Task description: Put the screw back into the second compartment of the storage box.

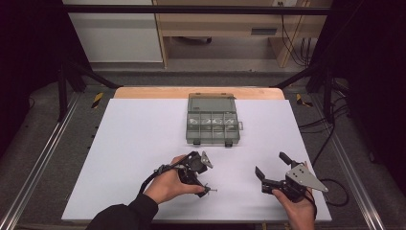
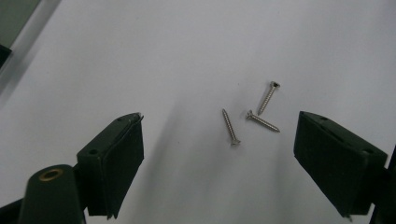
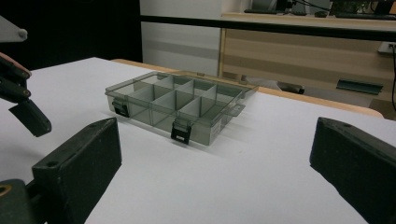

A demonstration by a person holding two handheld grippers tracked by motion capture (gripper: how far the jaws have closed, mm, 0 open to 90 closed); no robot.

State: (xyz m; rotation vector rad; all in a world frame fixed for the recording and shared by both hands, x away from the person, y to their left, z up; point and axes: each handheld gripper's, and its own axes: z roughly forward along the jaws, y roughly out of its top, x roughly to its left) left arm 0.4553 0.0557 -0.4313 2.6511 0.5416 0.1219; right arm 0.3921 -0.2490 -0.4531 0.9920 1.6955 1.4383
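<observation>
Three small silver screws [image 2: 263, 121] lie loose on the white table top, between the jaws of my left gripper [image 2: 219, 140], which stand wide apart and touch none of them. In the high view the left gripper [image 1: 200, 181] points down at the table near the front, with a screw [image 1: 210, 189] just beside it. My right gripper [image 1: 270, 164] hovers at the front right, open and empty. In the right gripper view its jaws [image 3: 217, 158] frame a clear compartment box [image 3: 140, 112] further off.
The clear organiser box [image 1: 210, 140] sits at the table's far middle with its lid open, several compartments holding small parts. The white board [image 1: 134, 143] covers the table. Cables [image 1: 330, 191] trail off the right edge. One jaw of the left gripper [image 3: 30, 116] shows at the left.
</observation>
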